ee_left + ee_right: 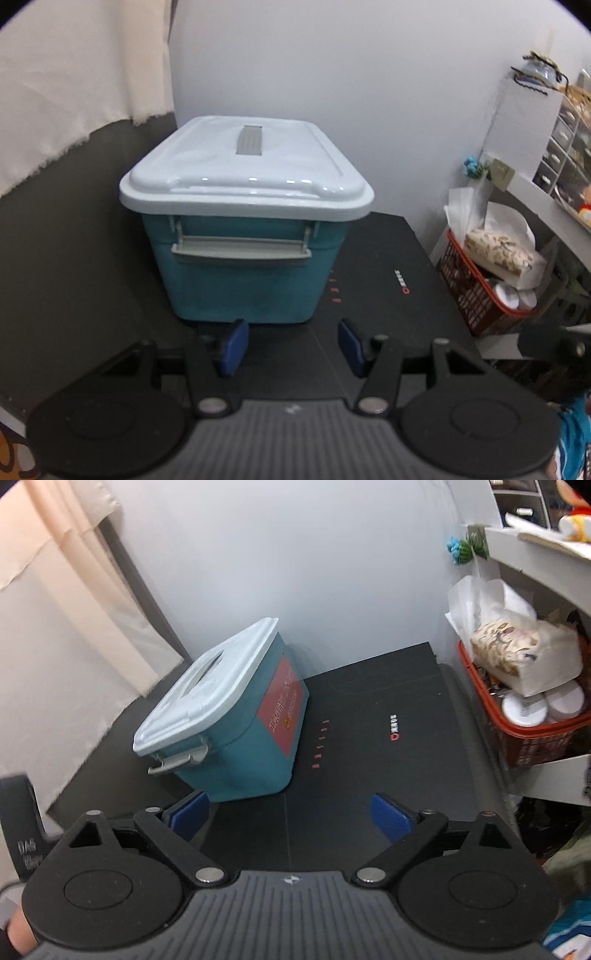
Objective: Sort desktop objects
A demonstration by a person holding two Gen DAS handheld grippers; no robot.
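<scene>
Surface: black desk mat point(388, 258) against a white wall. Left gripper point(291, 345): jaws parted, nothing between them, just short of the teal storage box point(243, 273). Right gripper point(290, 818): jaws spread wide, empty. Box lid point(243, 170) closed, latch point(240, 251) down. Red basket point(532, 734) at mat's right.

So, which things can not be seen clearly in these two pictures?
- Inside of the teal box: hidden in both views by its shut white lid.
- Red label on the box: right wrist view only, print blurred, unreadable.
- Red basket: its lower contents are covered by a patterned bag and white paper.
- Shelf drawers: left wrist view, small and cut by the edge.
</scene>
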